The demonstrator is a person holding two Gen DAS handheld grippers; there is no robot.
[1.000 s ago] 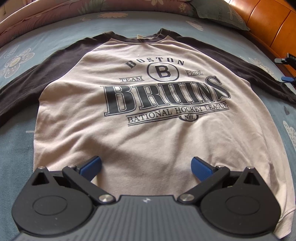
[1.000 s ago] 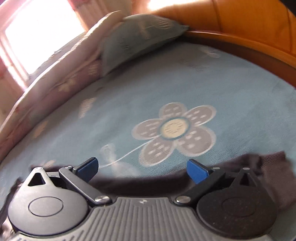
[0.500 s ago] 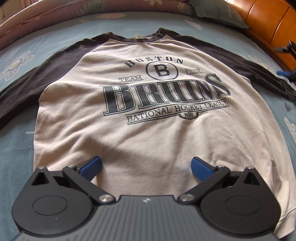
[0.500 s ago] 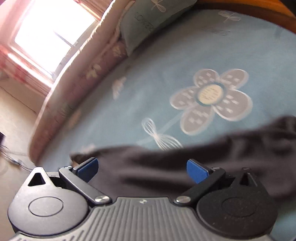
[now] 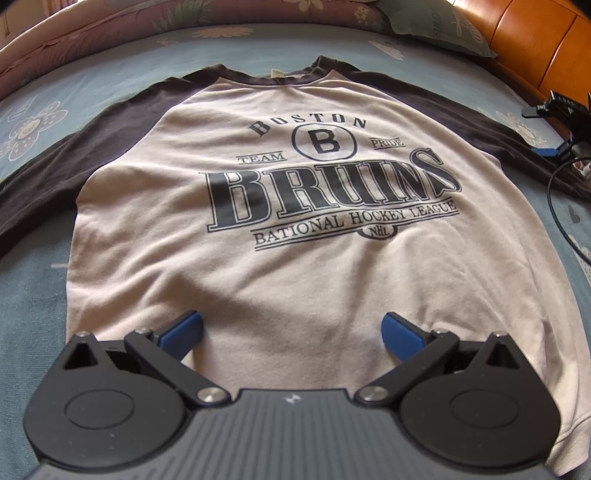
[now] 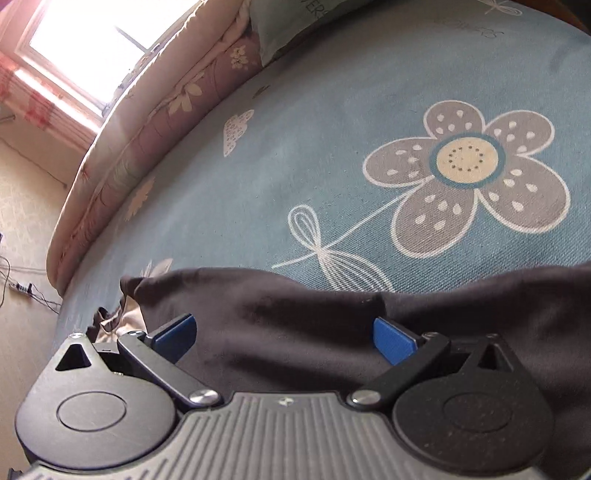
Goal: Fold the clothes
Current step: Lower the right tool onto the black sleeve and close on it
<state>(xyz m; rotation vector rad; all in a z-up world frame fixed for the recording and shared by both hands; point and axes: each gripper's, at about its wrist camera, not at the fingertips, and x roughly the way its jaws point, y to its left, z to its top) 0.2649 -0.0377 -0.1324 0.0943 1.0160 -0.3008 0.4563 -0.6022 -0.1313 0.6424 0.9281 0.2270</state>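
Note:
A cream raglan shirt (image 5: 295,258) with dark sleeves and a "Boston Bruins" print lies flat, front up, on the blue flowered bedsheet (image 5: 37,295). My left gripper (image 5: 291,334) hovers open over the shirt's lower hem with nothing between its blue pads. The right gripper (image 6: 284,338) is open too, low over the shirt's dark right sleeve (image 6: 295,325), whose fabric fills the gap between the fingers. In the left wrist view the right gripper (image 5: 554,147) shows at the far right edge, by the end of that sleeve (image 5: 480,133).
An orange wooden headboard (image 5: 535,48) and a grey-green pillow (image 5: 436,26) lie beyond the shirt. A rolled floral quilt (image 6: 147,147) runs along the bed's far side, under a bright window (image 6: 85,48). A thin black cable (image 5: 554,206) trails near the right sleeve.
The right gripper has swung and dropped lower over the dark sleeve, which now fills more of its view. The left gripper has hardly moved.

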